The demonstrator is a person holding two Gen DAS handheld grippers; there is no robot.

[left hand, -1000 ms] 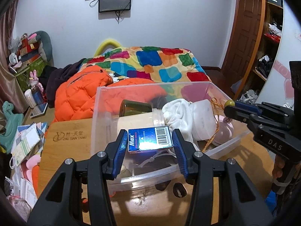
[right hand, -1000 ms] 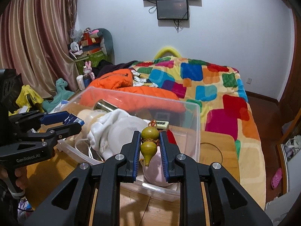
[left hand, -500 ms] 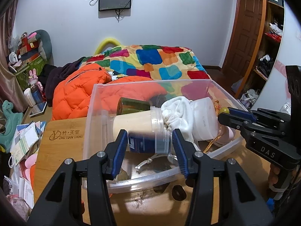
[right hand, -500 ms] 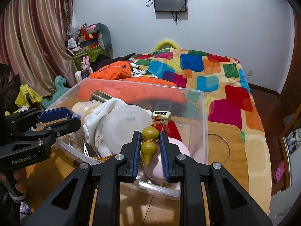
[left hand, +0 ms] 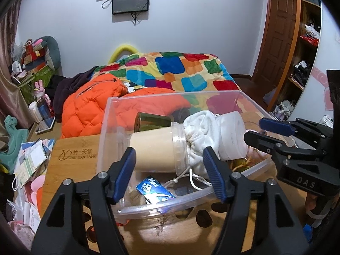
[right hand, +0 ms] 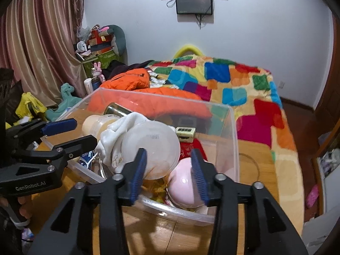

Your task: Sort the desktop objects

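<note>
Left wrist view: left hand-held gripper (left hand: 170,173) was opening, empty, above the clear plastic bin (left hand: 110,127) on the wooden surface (left hand: 70,159). Blue Max box (left hand: 154,190) lay on the bin floor; light, stiff cardboard, probably best pinched across its flat faces.

Right wrist view: right hand-held gripper (right hand: 169,175) was opening, empty. Only here showed the pink bowl (right hand: 182,187), smooth, likely slippery.

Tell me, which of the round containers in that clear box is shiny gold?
The small metallic can lying behind the beige tub; the tub and white round lidded container are matte.
</note>
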